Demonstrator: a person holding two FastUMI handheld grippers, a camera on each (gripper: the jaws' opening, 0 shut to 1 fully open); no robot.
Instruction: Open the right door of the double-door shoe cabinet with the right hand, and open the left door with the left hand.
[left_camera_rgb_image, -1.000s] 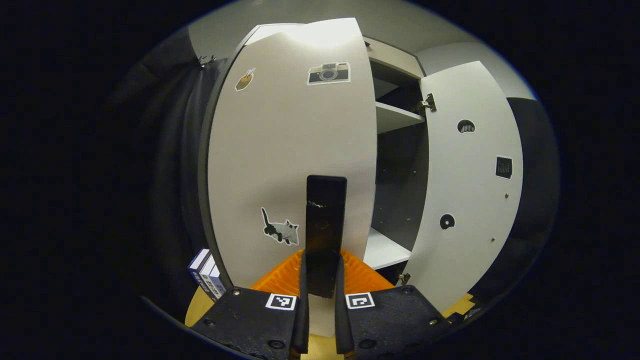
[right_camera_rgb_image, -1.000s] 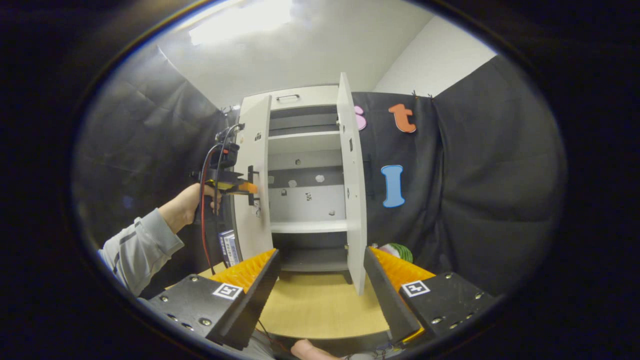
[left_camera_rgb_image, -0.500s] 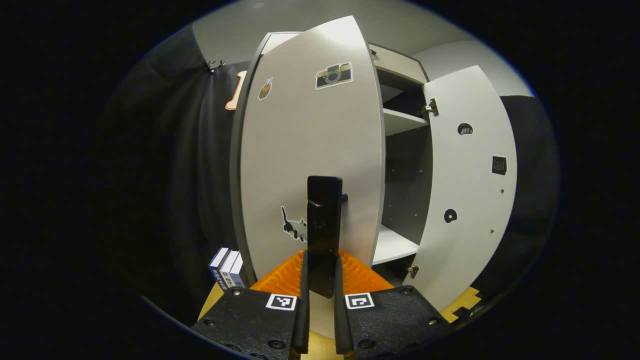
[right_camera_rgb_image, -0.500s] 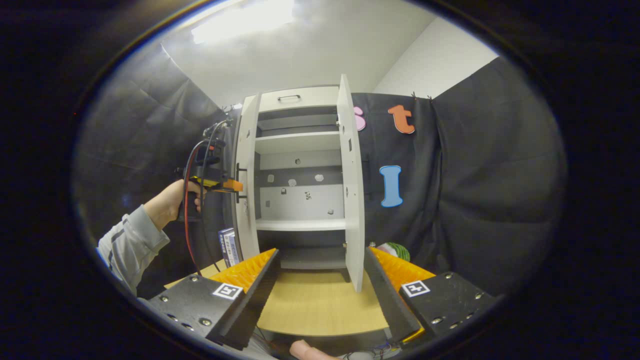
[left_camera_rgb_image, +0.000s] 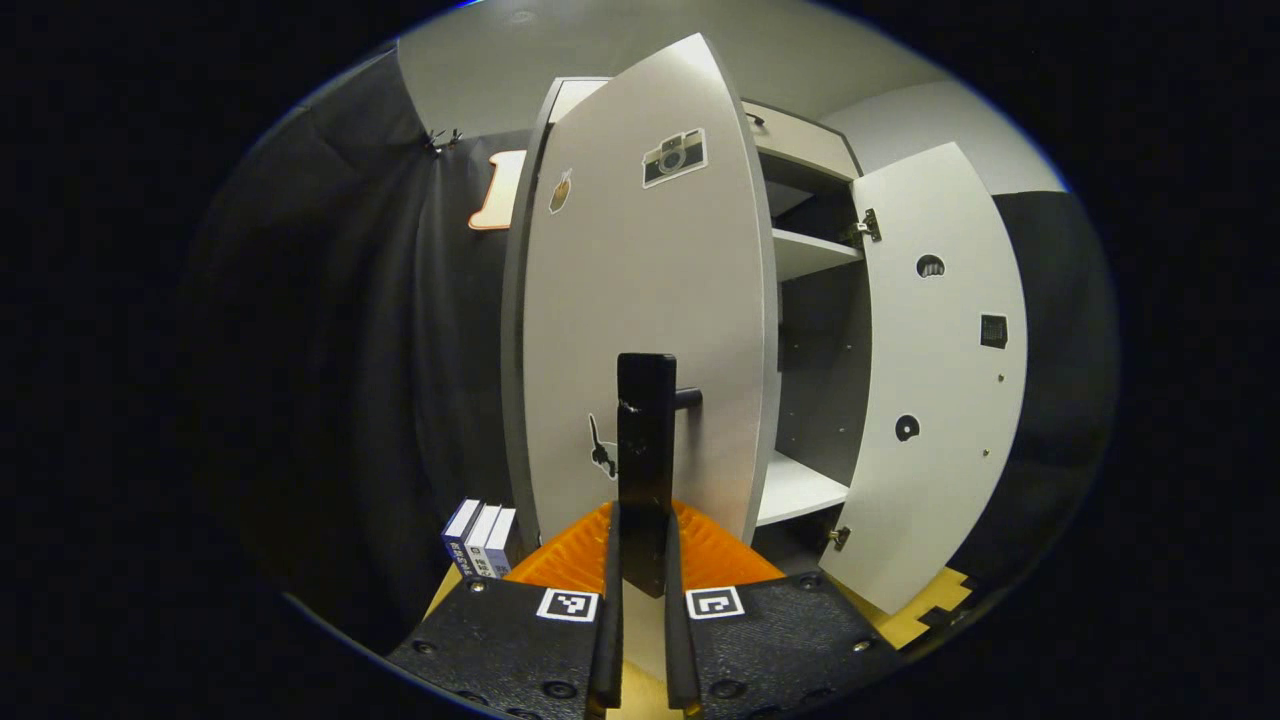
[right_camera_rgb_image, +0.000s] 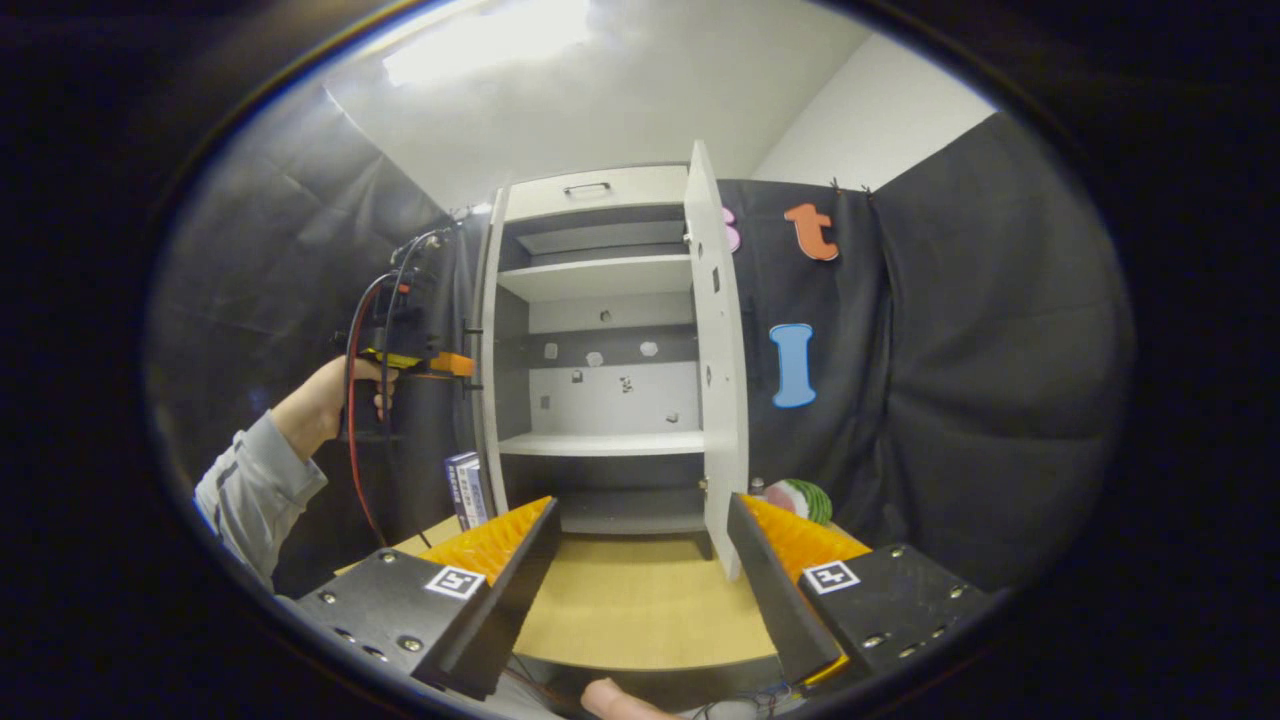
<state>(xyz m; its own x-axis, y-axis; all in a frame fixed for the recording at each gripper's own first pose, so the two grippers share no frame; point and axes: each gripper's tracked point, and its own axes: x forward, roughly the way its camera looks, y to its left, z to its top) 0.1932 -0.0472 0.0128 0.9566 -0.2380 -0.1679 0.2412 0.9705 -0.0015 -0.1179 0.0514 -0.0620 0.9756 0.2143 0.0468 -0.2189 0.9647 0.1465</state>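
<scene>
Shoe cabinet (right_camera_rgb_image: 600, 330) stands on the table (right_camera_rgb_image: 640, 610) with both doors swung wide.
Left door (left_camera_rgb_image: 640, 330), right door (left_camera_rgb_image: 940, 400); left gripper (left_camera_rgb_image: 645, 560) pinches the left door's handle (left_camera_rgb_image: 646, 430); right gripper (right_camera_rgb_image: 640, 580) spread, holding nothing.

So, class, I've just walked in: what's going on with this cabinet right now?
A person is opening a double-door shoe cabinet with two handheld grippers. The left gripper is clamped on the handle of the left door, which is swung well open. The right door already stands open, and the right gripper hangs open in front of the cabinet, holding nothing.
</scene>
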